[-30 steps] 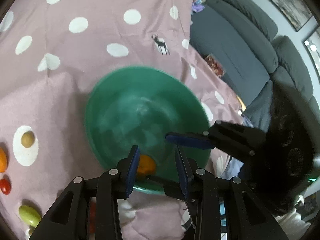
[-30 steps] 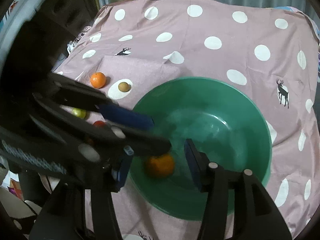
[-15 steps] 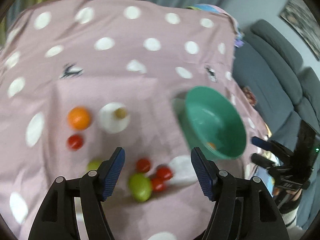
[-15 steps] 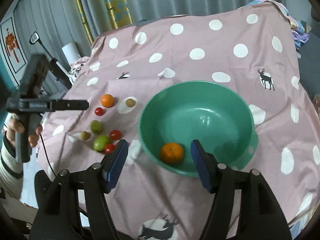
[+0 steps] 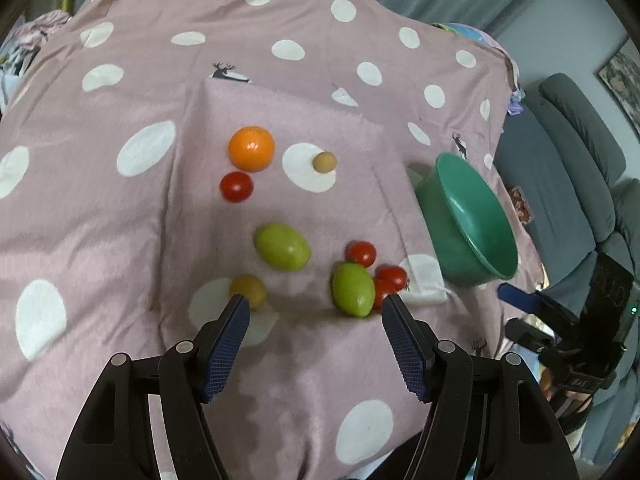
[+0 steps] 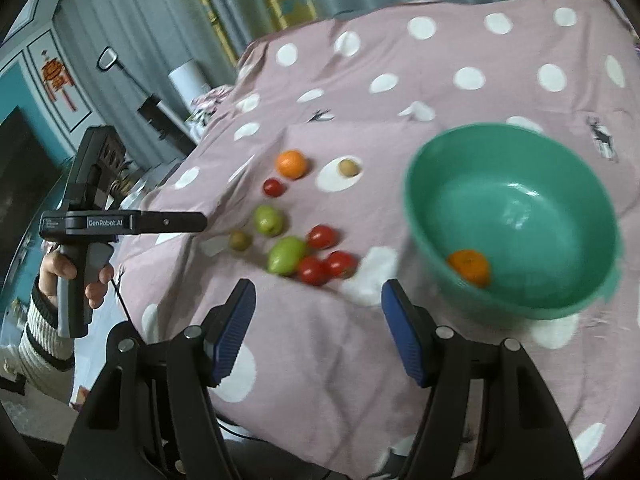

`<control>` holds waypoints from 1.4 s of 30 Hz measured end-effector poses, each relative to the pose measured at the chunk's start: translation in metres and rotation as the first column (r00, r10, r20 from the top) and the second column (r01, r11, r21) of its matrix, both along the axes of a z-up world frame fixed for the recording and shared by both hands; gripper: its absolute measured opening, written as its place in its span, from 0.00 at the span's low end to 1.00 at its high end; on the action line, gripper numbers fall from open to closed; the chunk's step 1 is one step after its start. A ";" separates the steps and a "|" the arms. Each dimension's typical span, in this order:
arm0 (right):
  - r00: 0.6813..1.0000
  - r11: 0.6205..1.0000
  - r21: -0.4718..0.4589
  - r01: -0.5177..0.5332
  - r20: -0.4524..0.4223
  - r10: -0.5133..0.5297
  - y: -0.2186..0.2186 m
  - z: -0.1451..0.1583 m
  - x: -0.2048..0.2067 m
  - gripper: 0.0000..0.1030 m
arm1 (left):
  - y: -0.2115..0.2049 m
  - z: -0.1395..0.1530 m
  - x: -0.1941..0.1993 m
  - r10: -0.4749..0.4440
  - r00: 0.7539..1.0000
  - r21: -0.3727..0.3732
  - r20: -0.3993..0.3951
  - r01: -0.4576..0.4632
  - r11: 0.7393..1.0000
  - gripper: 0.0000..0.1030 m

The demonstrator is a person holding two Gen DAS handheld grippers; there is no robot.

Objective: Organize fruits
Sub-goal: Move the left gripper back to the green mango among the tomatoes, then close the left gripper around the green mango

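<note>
Pink polka-dot cloth (image 5: 120, 240) is covering the table, with loose fruits (image 5: 282, 246) lying at center. Left gripper (image 5: 314, 308) is hanging over them, fingers released; right gripper (image 6: 318, 294) likewise. At three o'clock, green bowl (image 6: 560, 184) is holding an orange (image 6: 469, 266).

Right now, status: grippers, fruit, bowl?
Left gripper open, empty. Right gripper open, empty. One orange in green bowl; remaining fruit loose on cloth. Nothing blocking.
</note>
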State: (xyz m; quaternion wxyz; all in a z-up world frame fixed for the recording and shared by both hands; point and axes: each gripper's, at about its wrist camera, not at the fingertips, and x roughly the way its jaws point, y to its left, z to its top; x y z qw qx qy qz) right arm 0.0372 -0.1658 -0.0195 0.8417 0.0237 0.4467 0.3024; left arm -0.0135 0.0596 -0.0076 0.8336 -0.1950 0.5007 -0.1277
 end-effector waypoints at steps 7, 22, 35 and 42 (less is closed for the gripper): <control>0.997 0.997 -0.010 -0.077 -0.031 0.076 0.035 -0.013 0.003 0.64 | 0.011 -0.012 -0.011 0.011 1.000 -0.041 -0.006 -0.012 0.999 0.66; 0.966 0.960 -0.107 -0.260 -0.018 0.260 0.120 -0.030 0.041 0.64 | 0.019 -0.027 0.025 0.014 0.999 -0.109 -0.037 -0.018 0.994 0.66; 0.951 0.937 -0.164 -0.308 -0.093 0.296 0.156 -0.064 0.083 0.54 | 0.009 -0.048 0.064 -0.025 0.996 -0.086 -0.084 0.017 0.996 0.66; 0.945 0.932 -0.171 -0.321 -0.118 0.304 0.160 -0.074 0.093 0.49 | 0.012 -0.059 0.071 -0.022 0.994 -0.097 -0.107 0.012 0.995 0.57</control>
